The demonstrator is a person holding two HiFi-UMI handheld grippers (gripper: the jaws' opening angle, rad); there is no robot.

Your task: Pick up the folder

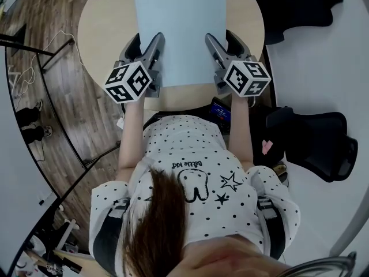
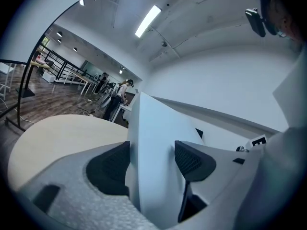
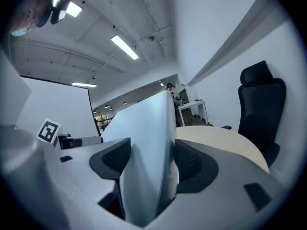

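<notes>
1. Left side. The left tongs (image 1: 147, 42) are clamped on the left near edge of the folder (image 1: 180, 27). In the left gripper view the pale sheet (image 2: 153, 128) fills the space between both dark pads of these tongs (image 2: 152, 159). Maintain an even squeeze; the panel looks thin and would probably buckle if pinched harder.

2. Centre. The folder lies flat over the round bench (image 1: 104, 22), spanning from one grip to the other. Raise both sides at the same rate and hold them at equal height so the sheet does not twist or sag in the middle.

3. Right side. The right tongs (image 1: 225, 42) are closed on the right near edge. In the right gripper view both pads of these tongs (image 3: 148, 159) press against the folder (image 3: 144, 128), with the bench (image 3: 220, 140) just beyond. Do not pull the two grips apart, as the edges could slip out.

4. Limits of view.
- Whether the folder is clear of the bench or resting on it cannot be determined.
- The far edge of the folder is cut off at the top of the head view.
- How far each edge reaches into the jaws is hidden.
- An office chair (image 1: 317, 143) stands at the right, well apart from the work.
</notes>
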